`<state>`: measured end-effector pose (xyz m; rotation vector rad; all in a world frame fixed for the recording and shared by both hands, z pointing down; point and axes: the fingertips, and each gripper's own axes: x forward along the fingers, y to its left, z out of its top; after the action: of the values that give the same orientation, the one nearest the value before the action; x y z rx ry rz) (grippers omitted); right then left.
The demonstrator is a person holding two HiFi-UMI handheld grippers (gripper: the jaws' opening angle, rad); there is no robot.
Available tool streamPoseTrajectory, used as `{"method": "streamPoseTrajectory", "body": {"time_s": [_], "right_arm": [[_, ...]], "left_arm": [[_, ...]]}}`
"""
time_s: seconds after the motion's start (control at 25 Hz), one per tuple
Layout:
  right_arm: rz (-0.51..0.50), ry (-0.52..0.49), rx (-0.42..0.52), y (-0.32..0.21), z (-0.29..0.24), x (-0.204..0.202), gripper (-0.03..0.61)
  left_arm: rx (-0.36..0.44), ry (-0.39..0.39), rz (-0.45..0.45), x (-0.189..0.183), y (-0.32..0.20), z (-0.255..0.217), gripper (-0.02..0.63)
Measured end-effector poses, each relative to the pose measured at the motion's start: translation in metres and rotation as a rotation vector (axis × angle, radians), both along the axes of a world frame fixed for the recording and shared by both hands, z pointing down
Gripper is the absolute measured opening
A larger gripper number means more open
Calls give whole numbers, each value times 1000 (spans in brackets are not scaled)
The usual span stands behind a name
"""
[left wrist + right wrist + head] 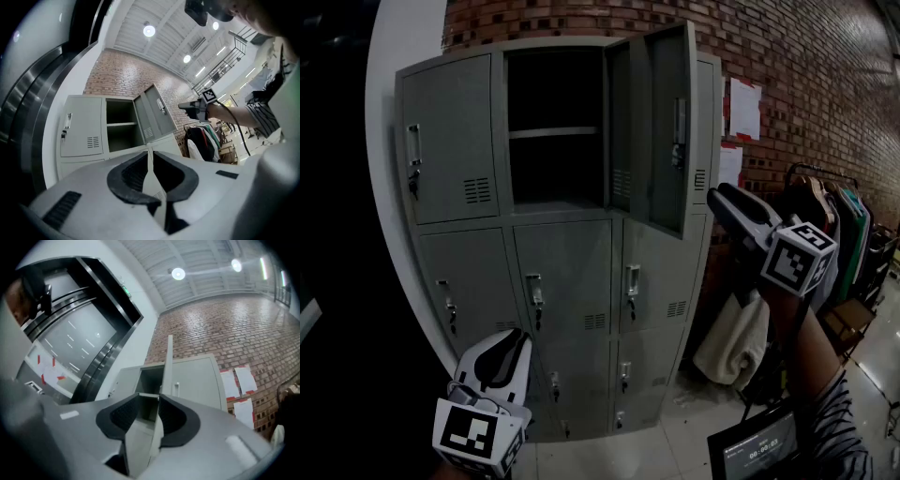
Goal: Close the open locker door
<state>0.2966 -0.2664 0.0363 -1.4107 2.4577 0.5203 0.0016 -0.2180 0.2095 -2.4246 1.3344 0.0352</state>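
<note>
Lockers: grey metal bank (572, 281) standing against a brick wall (787, 56), three columns wide, with small handles and vent slots on the doors

Open door: the locker door (661, 131) of the top middle compartment (555, 94) is swung well out from the front, hinged on that compartment's right side, with its free edge nearest the room

Compartment: dark inside, with one shelf (555, 132) running across it about halfway up

Other doors: all the rest that can be seen lie flush and shut

Right gripper: the right gripper (719, 197) is held up at about the height of the open door's lower corner, just beside its free edge; I cannot tell whether it touches the metal. In the right gripper view the door stands edge-on straight ahead of the jaw tips. The jaws are a little apart and hold nothing

Left gripper: the left gripper (520, 337) is held low in front of the bottom lockers, tips pointing up at the bank, well apart from the open door. Its jaws show a thin gap with nothing in it

Around: sheets of paper (743, 108) stuck to the brick right of the bank, a clothes rail (825, 202) with hanging garments beyond, a pale cloth (731, 347) draped low beside the lockers, and a small lit screen (755, 450) at the bottom edge
</note>
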Motion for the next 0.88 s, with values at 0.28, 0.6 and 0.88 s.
{"method": "streamPoseTrajectory", "body": {"time_s": [0.28, 0.6, 0.88], "right_arm": [[-21, -71, -11, -63, -30, 11, 132], [-138, -13, 5, -75, -37, -18, 125], [-235, -18, 6, -67, -36, -52, 133]], "left_arm": [[-5, -10, 19, -31, -58, -7, 28], [18, 5, 69, -39, -90, -17, 28], [-52, 55, 139, -38, -103, -19, 28]]}}
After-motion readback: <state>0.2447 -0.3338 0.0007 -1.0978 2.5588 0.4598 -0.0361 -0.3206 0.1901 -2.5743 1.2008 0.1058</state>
